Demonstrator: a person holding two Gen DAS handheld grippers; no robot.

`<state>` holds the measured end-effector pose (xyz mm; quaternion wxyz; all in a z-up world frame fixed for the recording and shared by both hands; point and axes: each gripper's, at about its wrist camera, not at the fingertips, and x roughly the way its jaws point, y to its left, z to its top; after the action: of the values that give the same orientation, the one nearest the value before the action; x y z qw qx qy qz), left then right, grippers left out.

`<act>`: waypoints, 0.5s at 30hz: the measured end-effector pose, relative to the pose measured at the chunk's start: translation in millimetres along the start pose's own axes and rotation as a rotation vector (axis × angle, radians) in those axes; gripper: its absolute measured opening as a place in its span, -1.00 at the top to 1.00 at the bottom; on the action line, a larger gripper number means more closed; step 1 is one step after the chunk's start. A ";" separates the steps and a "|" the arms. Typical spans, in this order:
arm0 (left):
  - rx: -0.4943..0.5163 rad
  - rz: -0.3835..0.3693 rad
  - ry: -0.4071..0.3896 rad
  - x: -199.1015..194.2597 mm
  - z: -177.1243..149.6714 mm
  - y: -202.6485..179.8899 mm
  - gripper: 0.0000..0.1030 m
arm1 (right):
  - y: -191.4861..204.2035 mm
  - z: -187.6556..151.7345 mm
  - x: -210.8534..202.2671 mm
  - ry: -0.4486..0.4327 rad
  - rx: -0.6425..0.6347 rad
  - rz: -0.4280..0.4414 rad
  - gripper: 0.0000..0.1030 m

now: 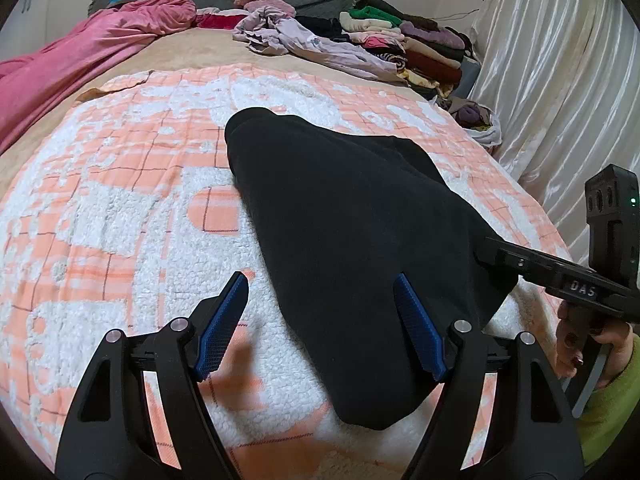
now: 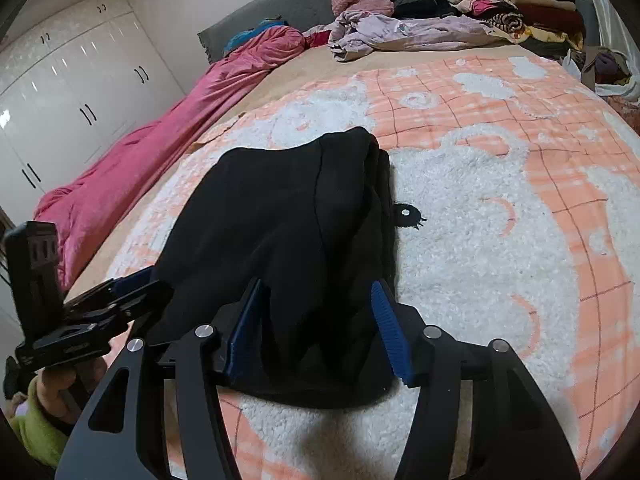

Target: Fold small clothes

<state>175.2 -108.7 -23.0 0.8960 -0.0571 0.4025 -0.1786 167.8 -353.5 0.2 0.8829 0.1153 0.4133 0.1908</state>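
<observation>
A black garment lies folded into a long shape on the orange-and-white fleece blanket. My left gripper is open at its near left edge; the right blue pad hovers over the cloth and the left one over bare blanket. My right gripper reaches in from the right, its tip at the garment's side. In the right wrist view my right gripper stands open with the black garment bunched between its fingers, not squeezed. My left gripper shows at the cloth's left edge.
A pink quilt runs along the bed's left side. A crumpled lilac garment and a stack of folded clothes lie at the far end, a bag of clothes beside them. White curtain on the right; wardrobe on the left.
</observation>
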 end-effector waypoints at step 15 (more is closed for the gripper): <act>-0.012 -0.002 0.005 -1.8 -2.8 2.9 -0.33 | 9.9 -3.9 11.5 0.017 -0.012 0.013 0.55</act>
<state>172.8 -105.2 -24.3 0.8946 -0.0623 0.4055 -0.1772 169.1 -339.4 -6.7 0.8787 0.1113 0.4189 0.1999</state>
